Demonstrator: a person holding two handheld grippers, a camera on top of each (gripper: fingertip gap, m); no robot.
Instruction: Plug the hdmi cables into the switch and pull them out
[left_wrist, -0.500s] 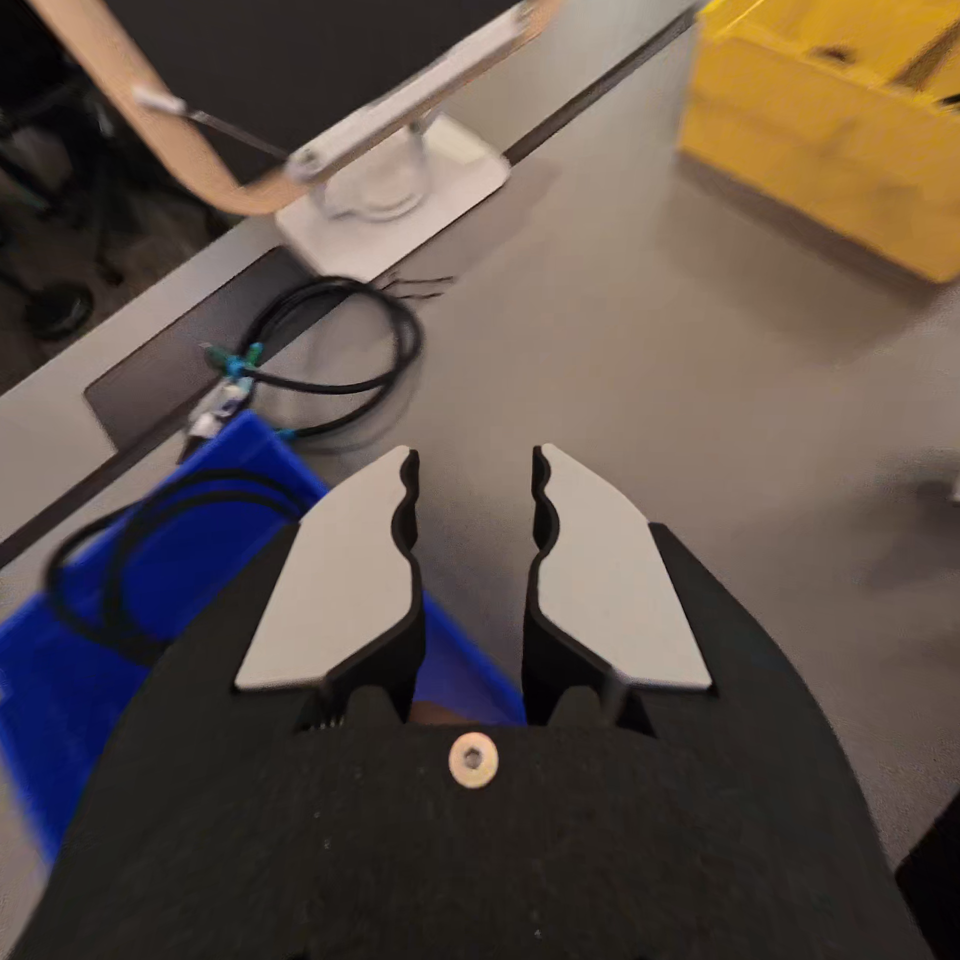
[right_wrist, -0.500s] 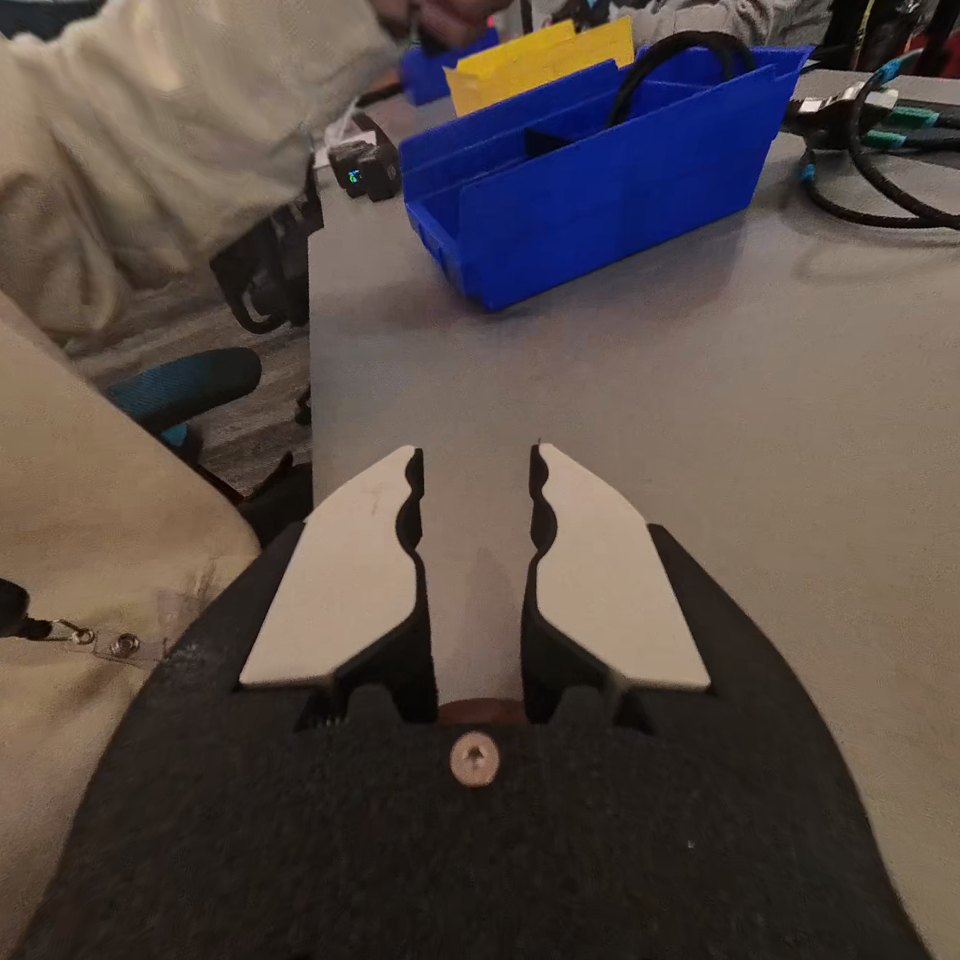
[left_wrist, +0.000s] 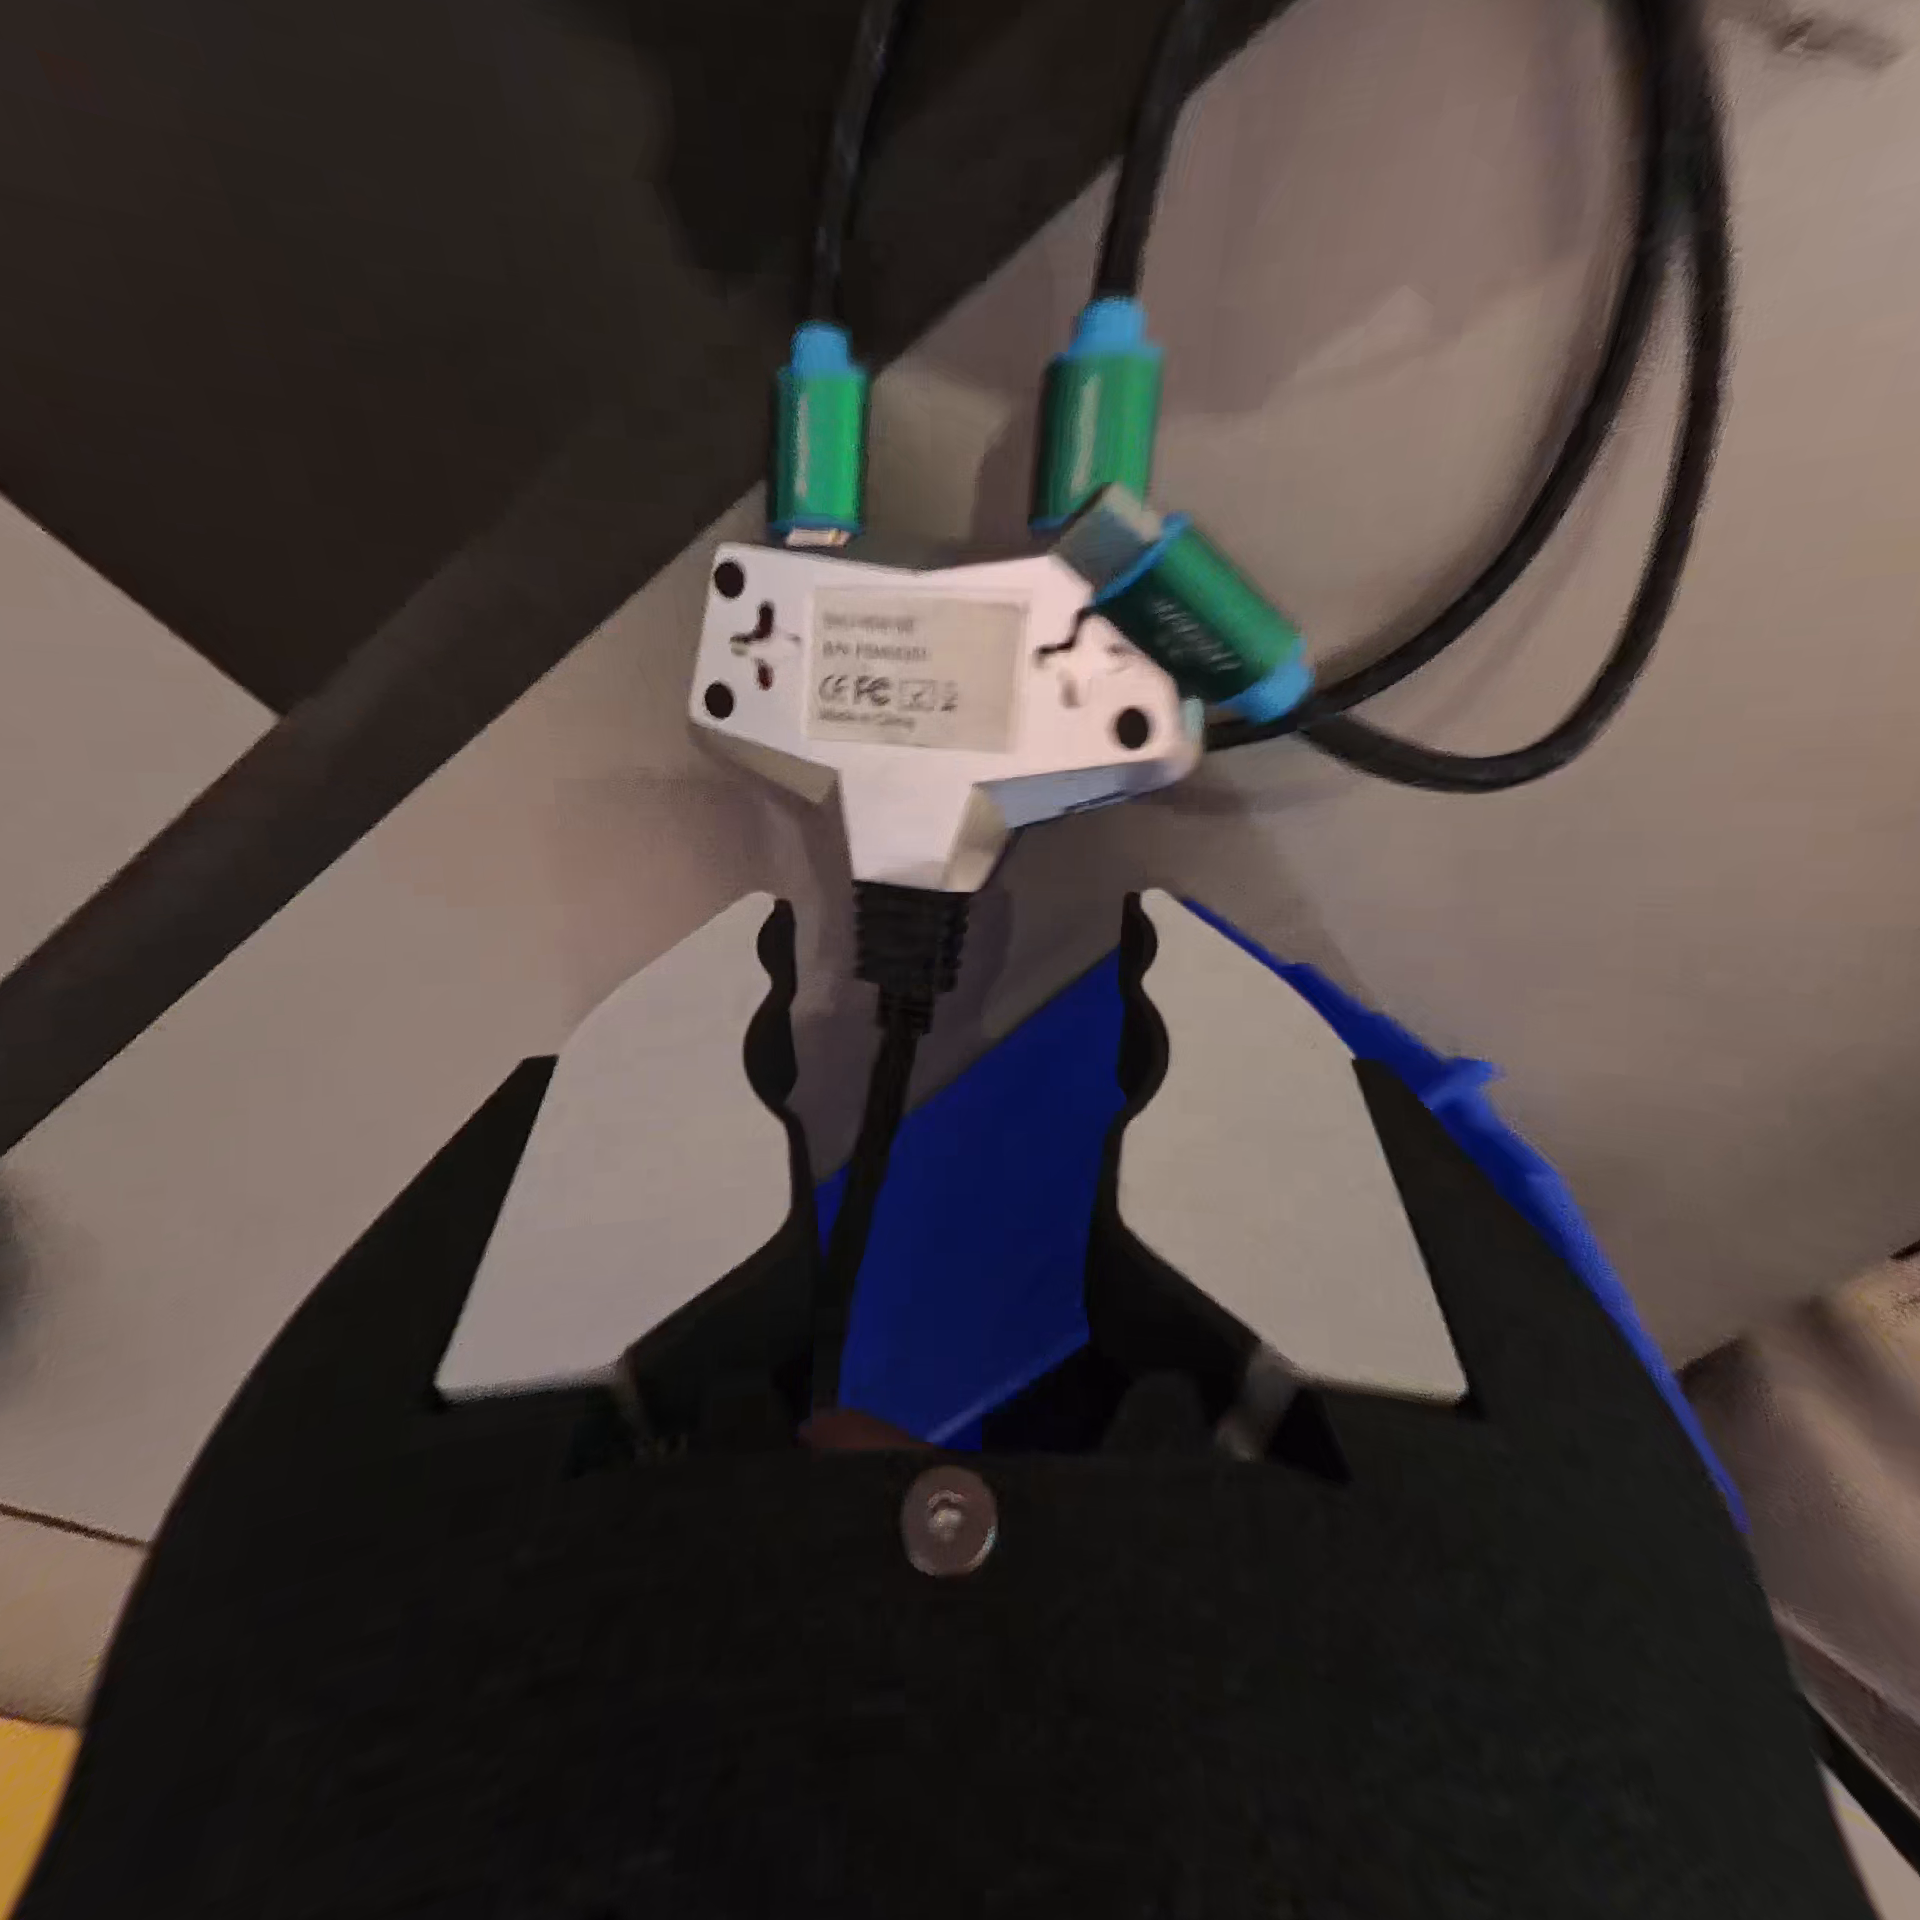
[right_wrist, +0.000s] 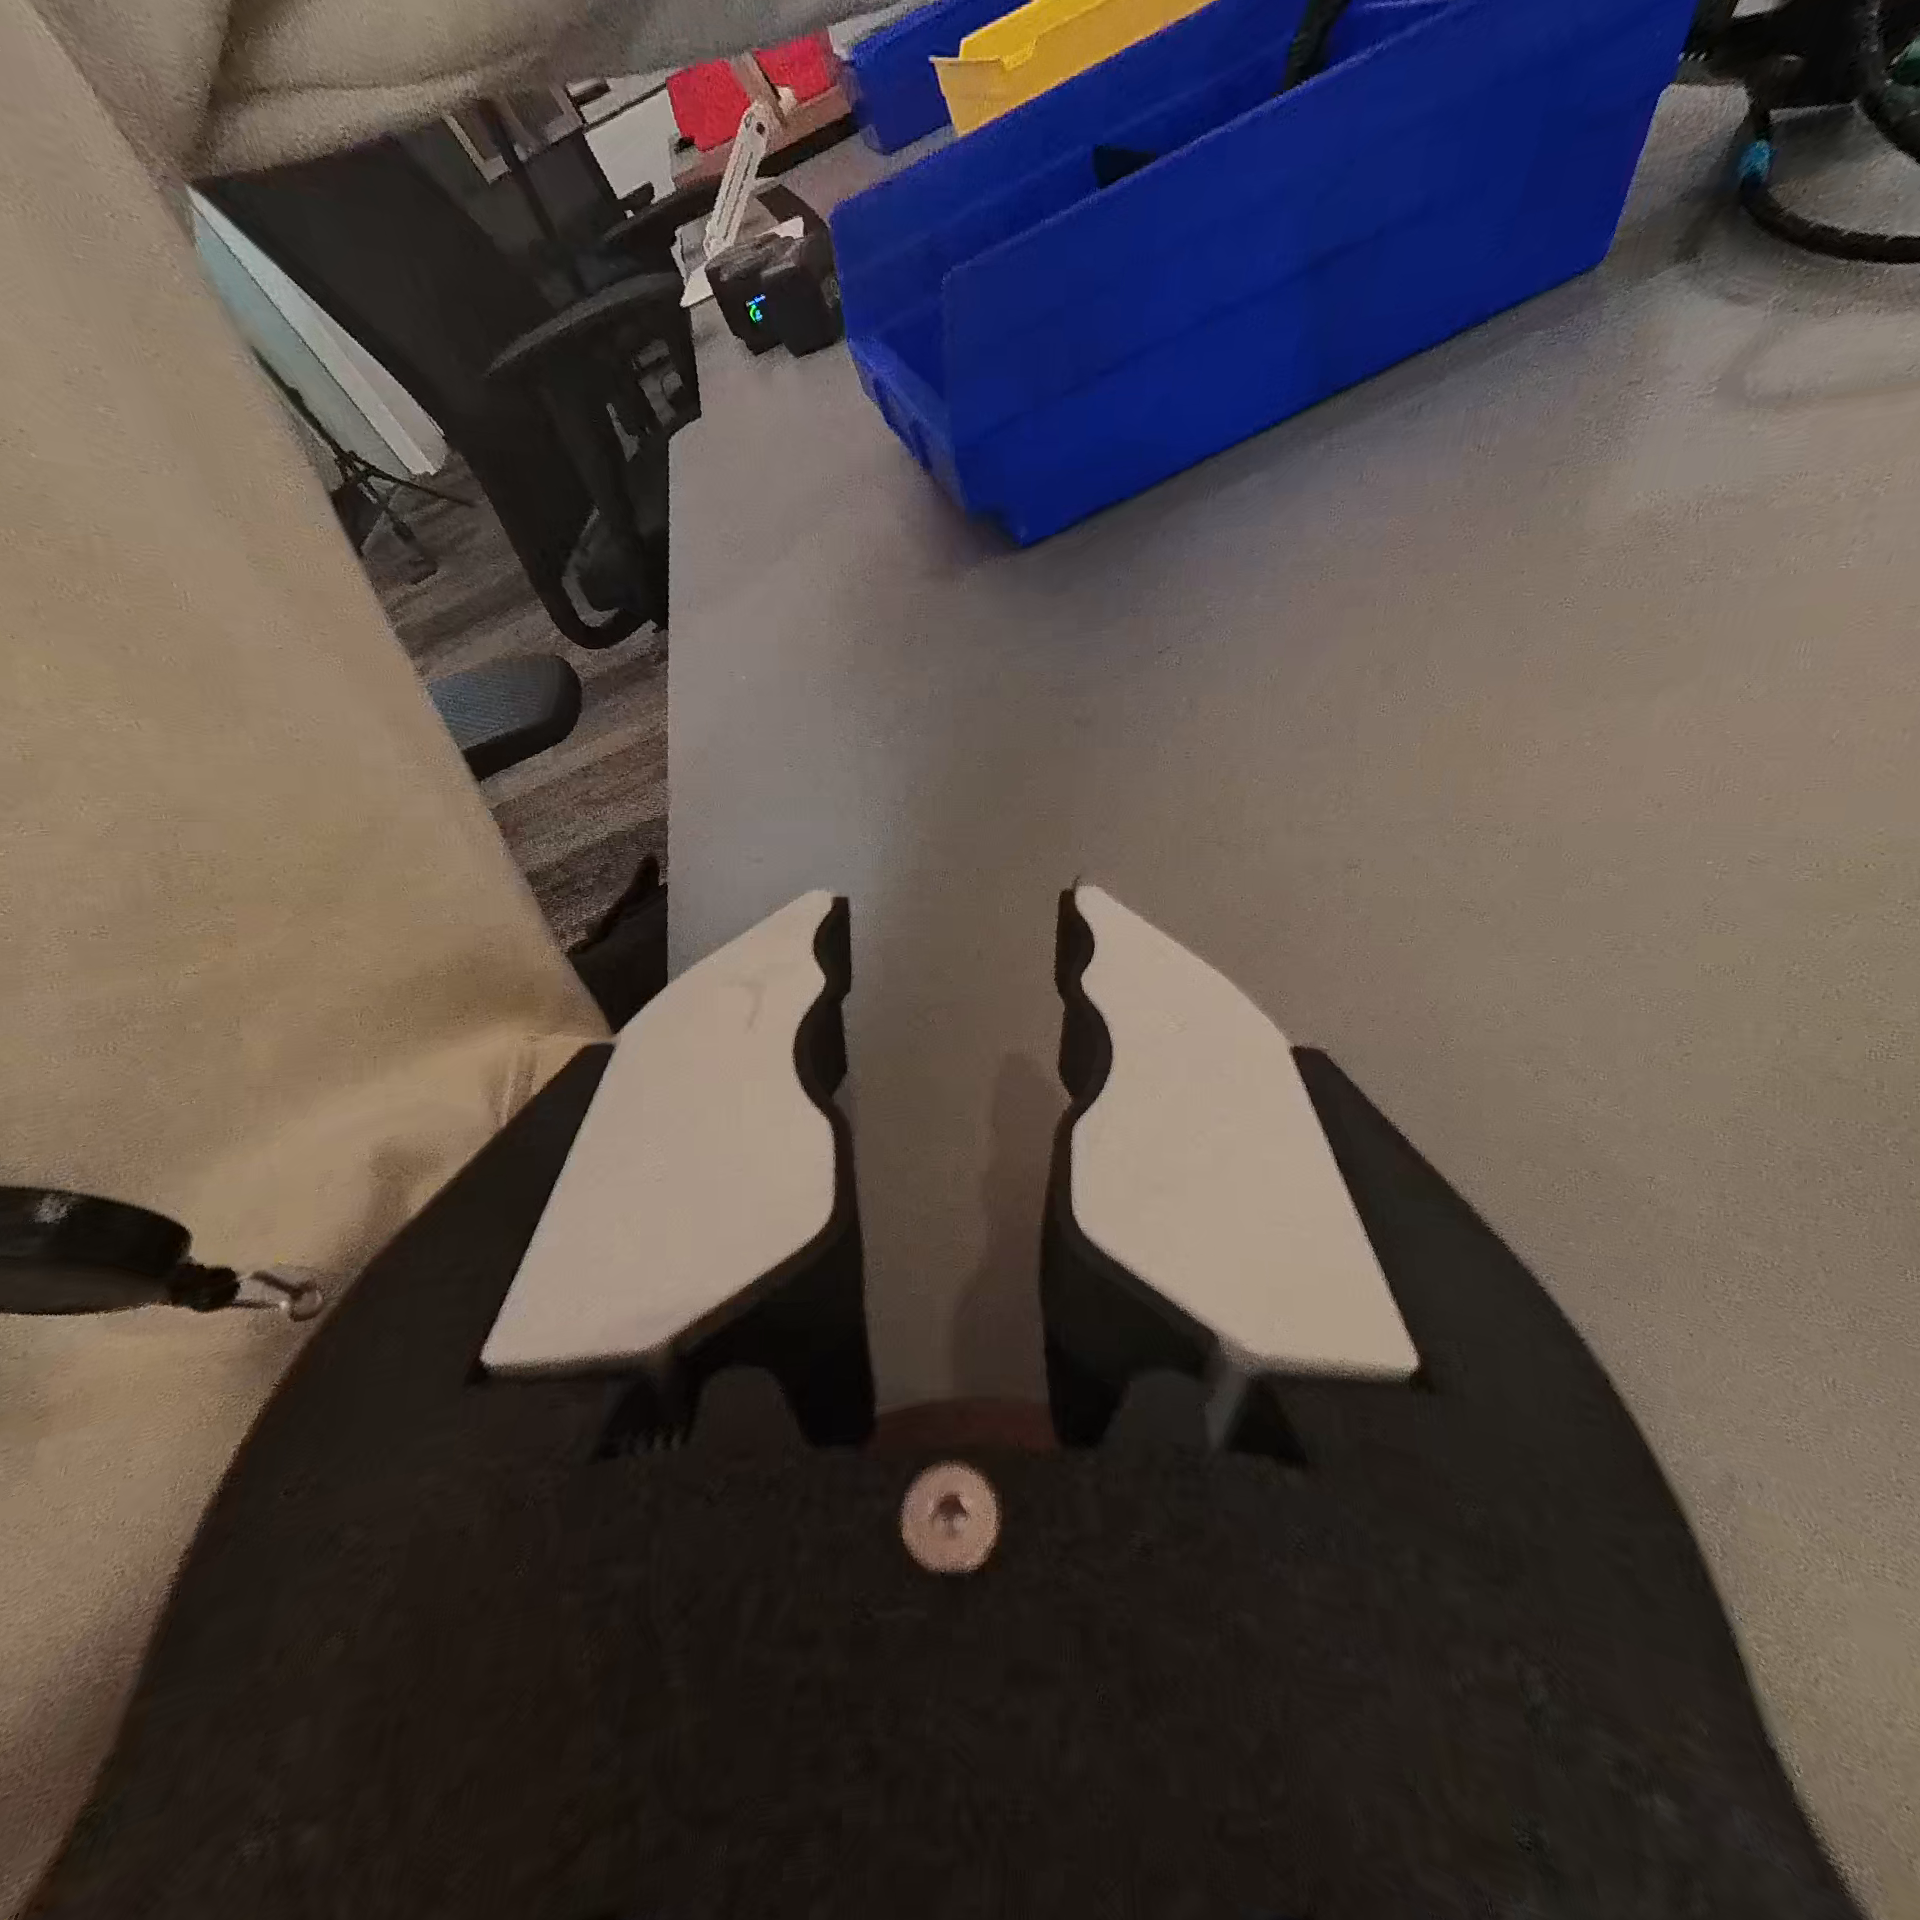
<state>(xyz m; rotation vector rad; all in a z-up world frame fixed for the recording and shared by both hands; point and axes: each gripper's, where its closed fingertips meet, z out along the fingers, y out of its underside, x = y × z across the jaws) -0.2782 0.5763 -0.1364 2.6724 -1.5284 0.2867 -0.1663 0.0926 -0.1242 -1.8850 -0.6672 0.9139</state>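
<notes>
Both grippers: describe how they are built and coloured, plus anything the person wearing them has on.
The left gripper and right gripper look alike: a broad black, matte body, two pale grey fingers with black, wavy inner edges, and a silver screw centred at the base. No cables or markings show on either. Beside the right gripper, the person wears a cream garment with a black clip.

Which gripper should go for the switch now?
Left. The left gripper is open just short of the switch, its cable between the fingers. The right gripper faces bare table.

Switch (left_wrist: 914, 707) and 3 plugs (left_wrist: 819, 447) crowd the blue bin (left_wrist: 977, 1226)
</notes>
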